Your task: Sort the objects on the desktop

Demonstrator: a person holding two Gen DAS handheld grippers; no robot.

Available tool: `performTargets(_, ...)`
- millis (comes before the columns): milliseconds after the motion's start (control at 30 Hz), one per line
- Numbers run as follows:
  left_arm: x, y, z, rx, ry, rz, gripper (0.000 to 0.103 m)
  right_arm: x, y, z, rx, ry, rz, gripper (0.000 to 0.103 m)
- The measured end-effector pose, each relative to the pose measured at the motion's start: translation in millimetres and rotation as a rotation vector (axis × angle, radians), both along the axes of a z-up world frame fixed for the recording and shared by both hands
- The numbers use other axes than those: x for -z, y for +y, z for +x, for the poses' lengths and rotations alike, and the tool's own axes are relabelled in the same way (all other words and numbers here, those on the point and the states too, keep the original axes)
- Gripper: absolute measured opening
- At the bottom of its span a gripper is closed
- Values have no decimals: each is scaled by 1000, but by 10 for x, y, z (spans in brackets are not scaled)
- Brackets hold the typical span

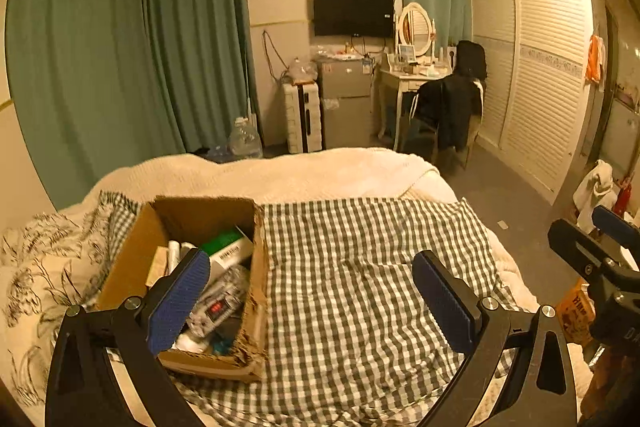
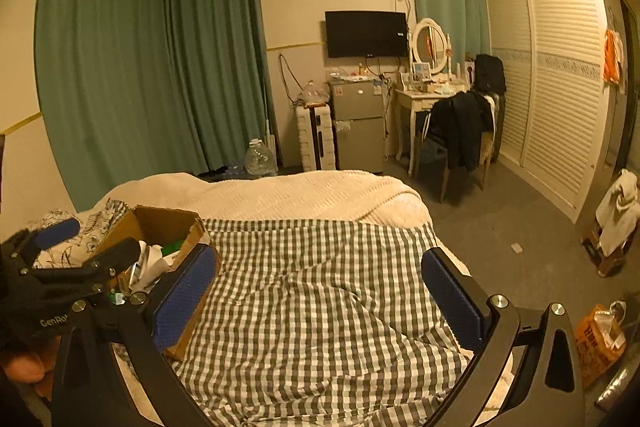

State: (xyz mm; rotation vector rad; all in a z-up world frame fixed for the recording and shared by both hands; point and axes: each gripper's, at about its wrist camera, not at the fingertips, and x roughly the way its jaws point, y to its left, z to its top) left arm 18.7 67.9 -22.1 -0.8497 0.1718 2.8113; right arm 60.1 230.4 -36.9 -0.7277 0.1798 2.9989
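Observation:
An open cardboard box [image 1: 132, 259] sits on a checked cloth [image 1: 360, 287] on the bed, at the left. It holds several items: a green-and-white carton [image 1: 230, 247], white tubes and a power strip [image 1: 218, 303]. My left gripper [image 1: 312, 291] is open and empty, its left finger over the box. My right gripper [image 2: 320, 295] is open and empty above the cloth, right of the box [image 2: 160, 223]. The right gripper shows at the right edge of the left wrist view [image 1: 600, 259]; the left gripper shows at the left of the right wrist view [image 2: 76, 251].
A cream blanket [image 1: 280, 175] covers the bed's far end. A floral quilt [image 1: 44, 267] lies left of the box. On the floor at right are an orange bag [image 2: 600, 343] and a stool with a towel [image 2: 616, 223]. A fridge, dressing table and chair stand by the far wall.

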Motion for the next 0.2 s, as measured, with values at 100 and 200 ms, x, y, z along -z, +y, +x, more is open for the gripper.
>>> performTargets(100, 43, 30, -3, 5, -7, 0, 103, 29, 64, 5, 3, -6, -8, 103)
performTargets(200, 49, 53, -1, 9, -9, -7, 103, 33, 69, 8, 3, -8, -10, 103)
